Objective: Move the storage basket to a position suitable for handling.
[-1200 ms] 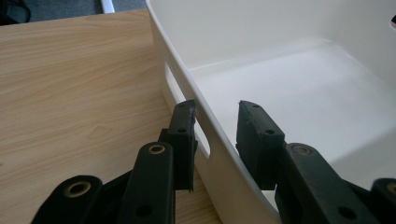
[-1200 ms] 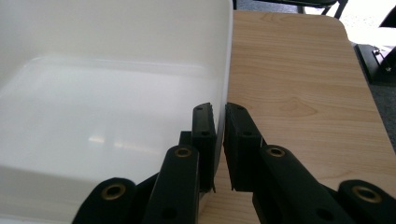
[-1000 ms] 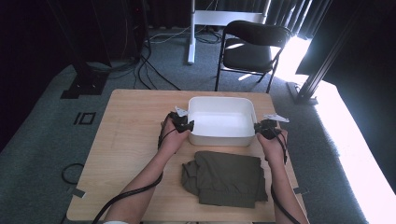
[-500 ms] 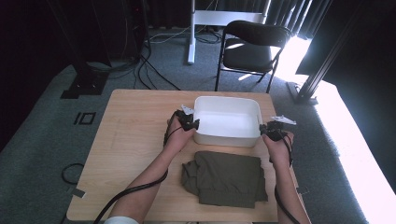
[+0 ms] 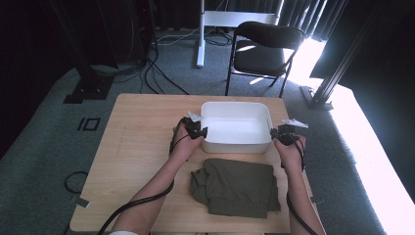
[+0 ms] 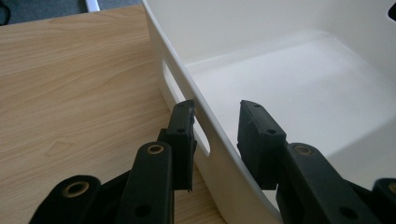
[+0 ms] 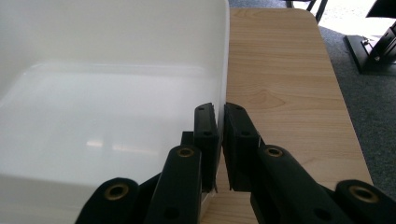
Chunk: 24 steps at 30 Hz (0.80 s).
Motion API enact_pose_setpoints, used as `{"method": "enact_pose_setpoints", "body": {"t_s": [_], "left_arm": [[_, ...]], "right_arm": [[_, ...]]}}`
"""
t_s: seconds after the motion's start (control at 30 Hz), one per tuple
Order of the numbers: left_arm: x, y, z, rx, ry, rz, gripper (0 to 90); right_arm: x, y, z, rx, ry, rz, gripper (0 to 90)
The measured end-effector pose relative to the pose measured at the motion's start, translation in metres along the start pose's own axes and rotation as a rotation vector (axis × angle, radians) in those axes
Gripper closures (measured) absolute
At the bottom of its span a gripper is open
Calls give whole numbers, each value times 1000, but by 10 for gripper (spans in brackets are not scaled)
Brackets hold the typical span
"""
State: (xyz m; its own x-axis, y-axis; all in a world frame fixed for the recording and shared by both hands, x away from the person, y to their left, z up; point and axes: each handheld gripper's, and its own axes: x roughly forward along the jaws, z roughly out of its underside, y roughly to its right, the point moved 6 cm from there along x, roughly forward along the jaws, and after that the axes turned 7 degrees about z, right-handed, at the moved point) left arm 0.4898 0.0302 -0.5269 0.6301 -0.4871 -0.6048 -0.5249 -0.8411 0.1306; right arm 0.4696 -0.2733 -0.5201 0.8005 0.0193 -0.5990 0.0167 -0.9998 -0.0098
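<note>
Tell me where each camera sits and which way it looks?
High view: above the person's side, looking forward and down at the table; both forearms and tongs show.
Left gripper view: rides the left tongs, facing the white tub; its black jaws straddle the wall.
Right gripper view: rides the right tongs, jaws pinching the tub's other wall.
All three share the tub.

white tub (image 5: 236, 128), olive-green folded cloth (image 5: 235, 187), pale wood-grain table (image 5: 132, 147), black chair (image 5: 264, 46).

High view: above near edge, facing twelve o'clock, far. Tongs views: close, level. Shared: white tub (image 5: 236, 128), worktop (image 5: 137, 142).
</note>
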Motion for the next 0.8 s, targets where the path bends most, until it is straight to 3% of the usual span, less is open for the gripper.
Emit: {"method": "enact_pose_setpoints", "body": {"t_s": [0.13, 0.23, 0.27, 0.33, 0.37, 0.4, 0.43, 0.5, 0.57, 0.6, 0.63, 0.67, 0.77, 0.8], "left_arm": [[-1, 1, 0, 0, -21, 18, 670], [-2, 2, -1, -12, -22, 39, 610], [-3, 3, -2, 2, -24, 35, 576], [-5, 4, -5, 10, -6, 37, 510], [-5, 4, -5, 10, -6, 37, 477], [-7, 4, -7, -1, 9, 65, 404], [-8, 4, -8, 2, 17, 69, 387], [-9, 4, -9, 12, 23, 75, 325], [-12, 6, -12, 30, 50, 94, 279], [-14, 9, -13, 41, 72, 111, 234], [-14, 9, -13, 41, 72, 111, 173], [-16, 11, -13, 32, 74, 130, 166], [-20, 12, -12, 28, 75, 141, 166], [-21, 12, -11, 26, 76, 141, 166]], "right_arm": [[-1, 0, 0, -16, 6, 6, 842], [-1, 1, -3, -14, 29, 8, 762], [-3, 1, -7, -11, 64, -7, 669], [-4, 1, -12, -4, 98, -14, 576], [-4, 1, -12, -4, 98, -14, 576], [-6, 0, -17, 13, 129, -39, 471], [-8, -1, -19, 6, 143, -48, 428], [-10, -5, -21, -3, 147, -82, 300], [-12, -7, -22, 6, 153, -101, 270], [-15, -11, -22, 0, 162, -118, 162], [-15, -11, -22, 0, 162, -118, 162], [-17, -15, -22, -41, 167, -127, 138], [-21, -19, -21, -44, 163, -155, 136], [-25, -21, -19, -36, 157, -186, 136]]}}
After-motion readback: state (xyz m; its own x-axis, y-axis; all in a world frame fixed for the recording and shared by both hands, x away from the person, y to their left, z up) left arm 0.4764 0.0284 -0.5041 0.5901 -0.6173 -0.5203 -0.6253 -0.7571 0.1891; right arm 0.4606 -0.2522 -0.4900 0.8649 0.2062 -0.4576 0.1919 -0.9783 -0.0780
